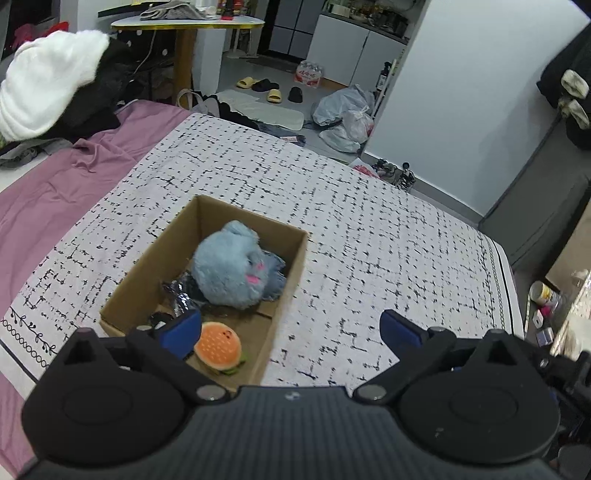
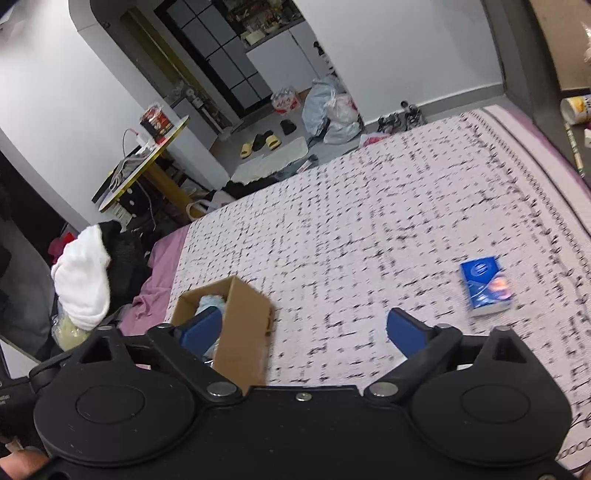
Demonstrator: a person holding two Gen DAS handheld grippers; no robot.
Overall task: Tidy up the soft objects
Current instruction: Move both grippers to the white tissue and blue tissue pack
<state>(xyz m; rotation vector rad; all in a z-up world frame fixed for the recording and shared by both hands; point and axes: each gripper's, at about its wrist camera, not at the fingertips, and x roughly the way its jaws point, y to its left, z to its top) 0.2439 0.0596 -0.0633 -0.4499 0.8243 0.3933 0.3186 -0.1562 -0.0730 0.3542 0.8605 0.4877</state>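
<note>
My left gripper (image 1: 290, 328) gaped wide, empty, over the open brown cardboard box (image 1: 291, 275); fluffy blue plush toy (image 1: 231, 271) and orange burger plush (image 1: 218, 347) lay inside. My right gripper (image 2: 304, 330) also wide, empty; blue tissue packet (image 2: 485, 286) beyond the box.

A lived-in bedroom of a small home: a bed (image 1: 369, 206) with a black-flecked white cover over a mauve sheet (image 1: 55, 192) fills the middle. At eleven o'clock a round yellow-edged table (image 1: 184, 23) stands by heaped clothes (image 1: 48, 81). Toward twelve lie slippers (image 1: 258, 85), a floor mat (image 1: 266, 109), and plastic bags (image 1: 345, 114) near white cabinets (image 1: 354, 51).
</note>
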